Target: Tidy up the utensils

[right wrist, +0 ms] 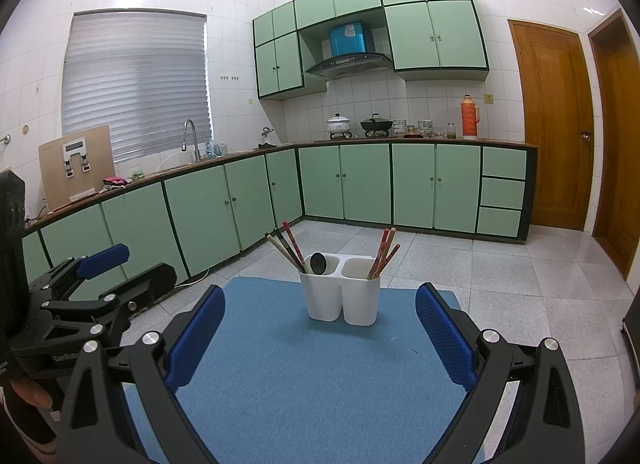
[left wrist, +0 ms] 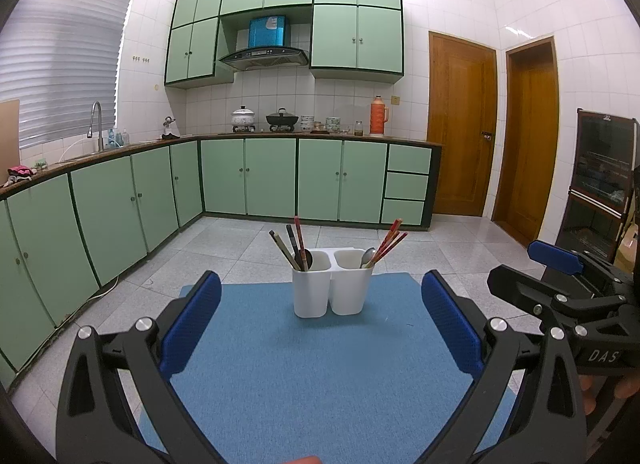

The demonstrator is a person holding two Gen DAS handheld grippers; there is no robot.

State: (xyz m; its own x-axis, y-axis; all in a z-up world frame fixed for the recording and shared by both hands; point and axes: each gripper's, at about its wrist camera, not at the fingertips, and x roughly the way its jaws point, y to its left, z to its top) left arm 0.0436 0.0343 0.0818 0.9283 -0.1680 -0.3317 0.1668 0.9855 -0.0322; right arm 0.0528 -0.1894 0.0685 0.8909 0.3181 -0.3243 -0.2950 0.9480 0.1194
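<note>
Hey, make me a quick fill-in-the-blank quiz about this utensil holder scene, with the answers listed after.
1. The white utensil holder has ____ compartments.
2. It stands on a ____ mat.
3. The metal spoon sits in the compartment with the ____ chopsticks.
4. The left claw and the right claw are both ____, holding nothing.

Answers: two; blue; red; open

Left gripper (left wrist: 320, 324) and right gripper (right wrist: 320, 332) gape wide, side by side, apparently level.
</note>
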